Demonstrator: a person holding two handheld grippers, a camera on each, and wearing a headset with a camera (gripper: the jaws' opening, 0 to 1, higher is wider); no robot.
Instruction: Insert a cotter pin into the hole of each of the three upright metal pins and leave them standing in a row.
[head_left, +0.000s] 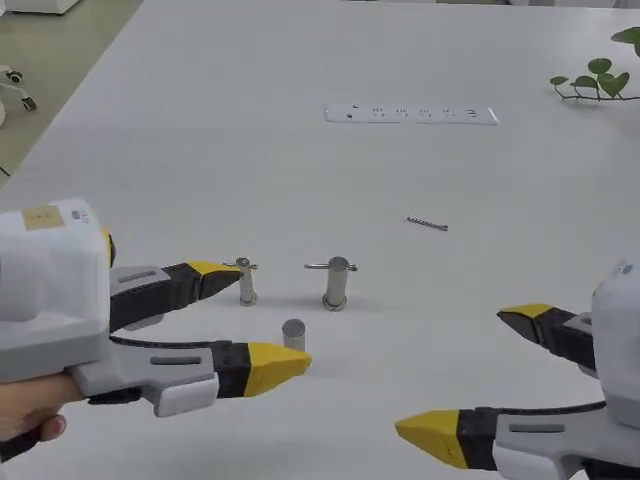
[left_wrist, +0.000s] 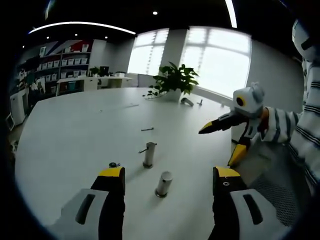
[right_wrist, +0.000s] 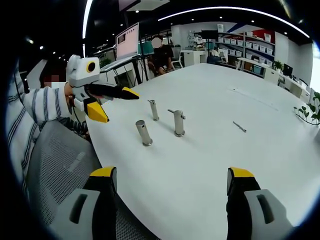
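Observation:
Three upright metal pins stand on the white table (head_left: 200, 150). The left pin (head_left: 245, 283) and the middle pin (head_left: 336, 284) each carry a cotter pin through the top. A shorter-looking bare pin (head_left: 293, 333) stands nearer me. My left gripper (head_left: 262, 318) is open, and the bare pin (left_wrist: 163, 183) stands just ahead between its jaws. A loose cotter pin (head_left: 427, 224) lies farther back on the right. My right gripper (head_left: 458, 372) is open and holds nothing, low on the right. In the right gripper view I see the bare pin (right_wrist: 144, 132) and the left gripper (right_wrist: 120, 106).
A white power strip (head_left: 410, 114) lies at the far side of the table. A potted plant's leaves (head_left: 600, 80) reach in at the far right. A mesh chair (right_wrist: 60, 165) stands at the table's near edge, with a person's striped sleeve (left_wrist: 285, 127) beside it.

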